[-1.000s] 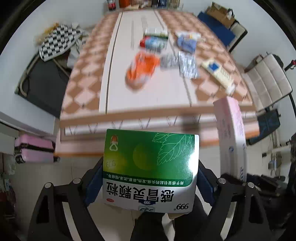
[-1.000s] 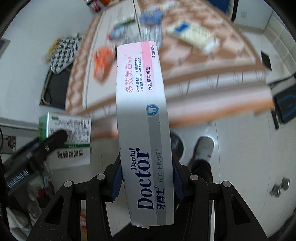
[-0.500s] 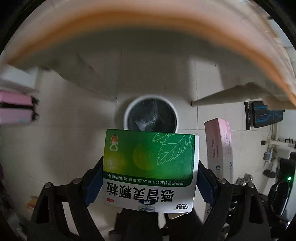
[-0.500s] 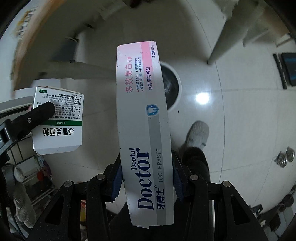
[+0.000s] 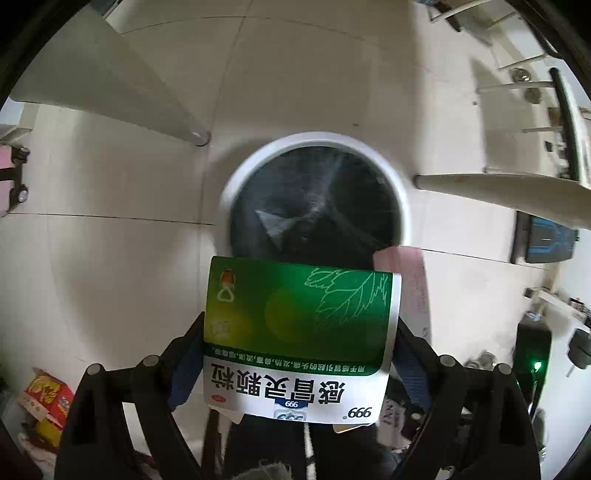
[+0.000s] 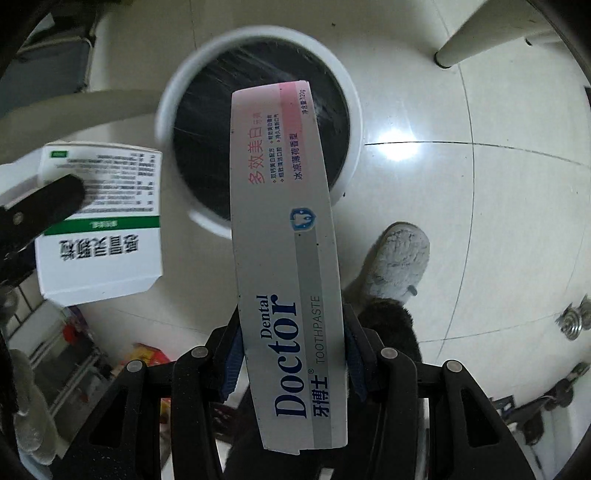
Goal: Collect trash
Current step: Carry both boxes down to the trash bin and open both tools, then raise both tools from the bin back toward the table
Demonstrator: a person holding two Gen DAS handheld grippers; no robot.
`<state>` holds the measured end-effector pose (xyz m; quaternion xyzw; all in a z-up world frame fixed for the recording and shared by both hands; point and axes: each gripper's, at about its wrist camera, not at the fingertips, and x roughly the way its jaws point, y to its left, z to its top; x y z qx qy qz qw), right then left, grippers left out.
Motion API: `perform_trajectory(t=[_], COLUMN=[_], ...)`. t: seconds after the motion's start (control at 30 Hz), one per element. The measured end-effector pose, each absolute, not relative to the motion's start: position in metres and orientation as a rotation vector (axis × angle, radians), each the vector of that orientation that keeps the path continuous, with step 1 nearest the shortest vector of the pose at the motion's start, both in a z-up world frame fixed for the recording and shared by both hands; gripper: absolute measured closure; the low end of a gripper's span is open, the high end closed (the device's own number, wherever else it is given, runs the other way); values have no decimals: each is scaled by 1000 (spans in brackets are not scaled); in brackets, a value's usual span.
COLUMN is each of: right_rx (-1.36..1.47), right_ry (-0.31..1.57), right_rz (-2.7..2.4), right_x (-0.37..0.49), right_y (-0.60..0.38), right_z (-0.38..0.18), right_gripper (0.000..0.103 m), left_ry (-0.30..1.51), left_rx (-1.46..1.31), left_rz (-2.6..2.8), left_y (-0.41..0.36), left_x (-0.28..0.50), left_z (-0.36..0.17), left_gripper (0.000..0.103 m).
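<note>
A green and white medicine box (image 5: 295, 321) sits between the pads of my left gripper (image 5: 299, 328), whose jaws are opening; the pads still touch its sides. It hangs over the near rim of a white round trash bin (image 5: 236, 177) lined with a black bag. My right gripper (image 6: 293, 332) is shut on a long white and pink toothpaste box (image 6: 284, 240), whose far end reaches over the bin (image 6: 354, 122). The right wrist view shows the medicine box (image 6: 103, 236) to the left of the bin, and the left wrist view shows the toothpaste box (image 5: 413, 291) beside it.
The bin stands on pale floor tiles between slanted table legs (image 5: 110, 85) (image 5: 498, 192) (image 6: 480, 33). A person's grey shoe (image 6: 399, 258) is right of the bin. A red carton (image 5: 48, 398) lies at the lower left.
Both grippers dropped from above the table's edge to just over the bin, tilting downward. The bin has grown large in both views. Each box has stayed in its gripper.
</note>
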<state>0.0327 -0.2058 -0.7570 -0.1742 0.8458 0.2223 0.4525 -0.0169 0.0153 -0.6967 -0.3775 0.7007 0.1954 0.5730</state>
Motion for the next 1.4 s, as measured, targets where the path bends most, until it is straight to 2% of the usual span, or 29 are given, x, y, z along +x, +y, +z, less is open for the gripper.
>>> perform_trajectory(t=[0.07,0.1,0.13,0.17,0.2,0.23,0.33,0.53,0.73,0.9,1.13,1.4], right_rx=[-460,-467,-466,-460,-449,-446,-499,-577,-578,-570,-553,-483], right_ry=[2088,2083,2074,2067,2059,2044,1968,1805,1713,1679,1643,1608], right_rz=[553,554,550,551,553,552,553,528,507,507,536,563], right_x=[36,41,43,46,46,47,51,54,56,56,44,29], right_y=[-195,-191,-188,-186,-185,-183,-168,-161,-168,-172,-182,-193], right_z=[-773,-775,-778,-779,-778,-775,-759,-731,-707,-679,-593,-464], right_gripper=[51,51,46,40,25,14,5,4,4,4,4,4], left_ry=[1639,1634,1626,1624,1623,1619,1620,1611,1595,1565,1523,1455], left_rx=[-879,-879,-876,-872,-869,-870,-840,-715,-641,-618,-614,-582], left_rz=[481,488,496,501,505,505,532,588,615,637,644,636], left_y=[17,22,21,22,24,24,25,17,8,0,-11,-22], left_x=[-23,-29,-32,-33,-36,-39,-41,-43,-46,-51,-65,-84], left_z=[-699,-698,-696,-694,-694,-692,-685,-671,-653,-616,-540,-428], left_gripper=[12,8,7,6,6,6,6,6,6,6,6,6])
